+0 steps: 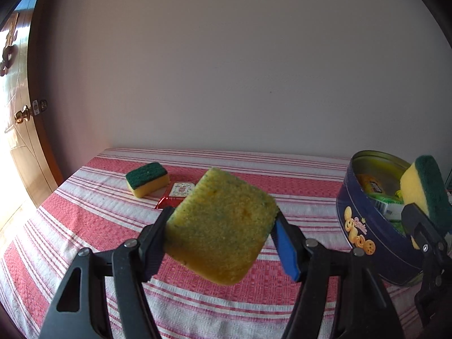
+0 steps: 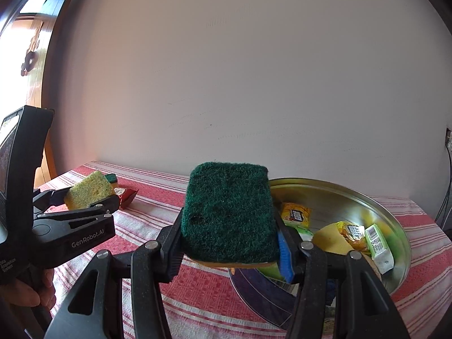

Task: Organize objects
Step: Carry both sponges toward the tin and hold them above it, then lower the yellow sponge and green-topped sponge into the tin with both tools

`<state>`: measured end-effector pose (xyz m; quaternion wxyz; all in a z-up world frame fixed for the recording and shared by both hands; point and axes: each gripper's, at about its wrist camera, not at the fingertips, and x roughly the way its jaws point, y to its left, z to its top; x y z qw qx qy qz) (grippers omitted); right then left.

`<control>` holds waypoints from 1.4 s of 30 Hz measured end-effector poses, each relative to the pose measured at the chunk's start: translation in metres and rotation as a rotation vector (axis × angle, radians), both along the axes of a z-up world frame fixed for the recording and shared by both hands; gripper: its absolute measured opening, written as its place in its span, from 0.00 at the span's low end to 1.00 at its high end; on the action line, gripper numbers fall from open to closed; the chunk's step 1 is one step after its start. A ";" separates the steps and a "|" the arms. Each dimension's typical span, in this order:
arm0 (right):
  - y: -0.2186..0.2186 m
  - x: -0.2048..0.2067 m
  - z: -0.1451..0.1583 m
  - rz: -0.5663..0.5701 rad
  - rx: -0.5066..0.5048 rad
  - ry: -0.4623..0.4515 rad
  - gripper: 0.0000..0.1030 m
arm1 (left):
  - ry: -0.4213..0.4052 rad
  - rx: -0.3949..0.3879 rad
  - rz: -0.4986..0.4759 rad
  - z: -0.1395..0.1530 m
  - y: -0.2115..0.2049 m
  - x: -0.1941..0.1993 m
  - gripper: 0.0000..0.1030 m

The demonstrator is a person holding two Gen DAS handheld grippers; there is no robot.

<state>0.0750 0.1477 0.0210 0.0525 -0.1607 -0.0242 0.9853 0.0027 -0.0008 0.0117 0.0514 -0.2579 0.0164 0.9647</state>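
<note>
plain wall behind, bench [image 1: 93, 220] under a red/white striped cloth. left gripper [image 1: 220, 226] jaws clamped on a yellow sponge [image 1: 220, 226], held above the cloth. right gripper [image 2: 228, 223] jaws clamped on a green-topped sponge [image 2: 228, 212], over the near rim of the blue cookie tin [image 1: 367, 226]. tin holds snack packets [image 2: 295, 214]. third sponge [image 1: 147, 179] lies far left on the cloth, red packet [image 1: 166, 202] just beside it.

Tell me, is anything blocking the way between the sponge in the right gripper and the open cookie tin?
Nothing visible blocks it. The right gripper holds the green-topped sponge just in front of the cookie tin, whose top is open. Snack packets already lie inside, but bare metal remains beside them.
</note>
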 end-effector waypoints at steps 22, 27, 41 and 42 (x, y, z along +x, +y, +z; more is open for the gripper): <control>0.110 0.029 0.021 -0.226 -0.059 0.115 0.55 | 0.080 -0.012 -0.185 0.039 0.118 0.020 0.65; 0.134 0.028 0.024 -0.293 -0.060 0.127 0.54 | 0.075 -0.009 -0.233 0.043 0.149 0.021 0.65; 0.159 0.017 0.023 -0.354 -0.042 0.115 0.55 | 0.047 -0.006 -0.273 0.040 0.188 0.018 0.65; 0.160 0.016 0.023 -0.358 -0.042 0.114 0.55 | 0.044 -0.001 -0.276 0.041 0.190 0.017 0.65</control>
